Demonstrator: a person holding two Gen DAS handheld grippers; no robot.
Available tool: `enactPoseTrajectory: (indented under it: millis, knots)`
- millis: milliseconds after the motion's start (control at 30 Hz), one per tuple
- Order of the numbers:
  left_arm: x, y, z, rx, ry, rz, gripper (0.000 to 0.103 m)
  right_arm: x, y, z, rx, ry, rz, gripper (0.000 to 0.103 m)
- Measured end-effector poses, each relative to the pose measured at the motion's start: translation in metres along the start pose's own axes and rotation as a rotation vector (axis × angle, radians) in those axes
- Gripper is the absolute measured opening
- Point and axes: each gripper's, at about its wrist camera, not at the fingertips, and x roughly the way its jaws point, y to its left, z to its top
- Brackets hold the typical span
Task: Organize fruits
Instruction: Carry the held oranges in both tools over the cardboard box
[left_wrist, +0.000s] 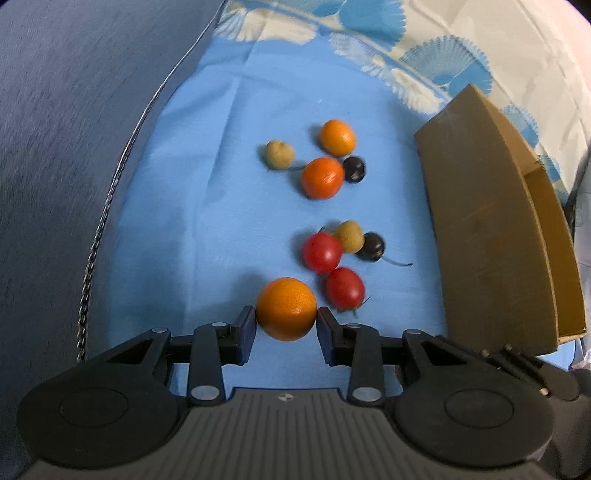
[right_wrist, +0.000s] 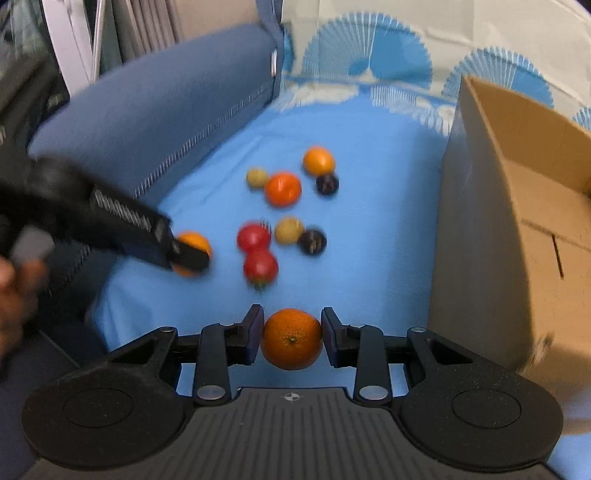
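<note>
Two round, dimpled oranges (left_wrist: 286, 309) (right_wrist: 291, 339), each clamped between black tongs.

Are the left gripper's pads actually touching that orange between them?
Touching. In the left wrist view both pads of the left gripper press against the sides of the orange, with no gap showing.

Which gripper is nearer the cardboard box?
Right. The right gripper, shut on an orange, is beside the cardboard box; the left gripper is across the fruit pile.
</note>
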Motion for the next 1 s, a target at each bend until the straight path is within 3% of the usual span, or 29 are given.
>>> enactPoseTrajectory:
  millis: [133, 400, 633, 833, 1000]
  knots:
    - [0.009, -0.001, 0.002, 0.006, 0.048, 0.032, 0.040, 0.013, -0.006, -0.009, 0.035, 0.053, -0.009, 0.036]
    - [0.019, -0.015, 0.001, 0.079, 0.068, 0.078, 0.040, 0.017, -0.003, -0.014, 0.029, 0.048, 0.009, 0.039]
    - [0.020, -0.015, 0.003, 0.078, 0.064, 0.074, 0.040, 0.024, 0.002, -0.016, -0.007, 0.062, 0.008, 0.040]
    - [0.015, -0.020, 0.001, 0.103, 0.031, 0.079, 0.040, 0.016, 0.004, -0.016, -0.033, 0.020, -0.017, 0.038]
    - [-0.002, -0.025, -0.006, 0.141, -0.050, 0.072, 0.040, -0.013, -0.002, -0.012, -0.006, -0.082, -0.029, 0.038]
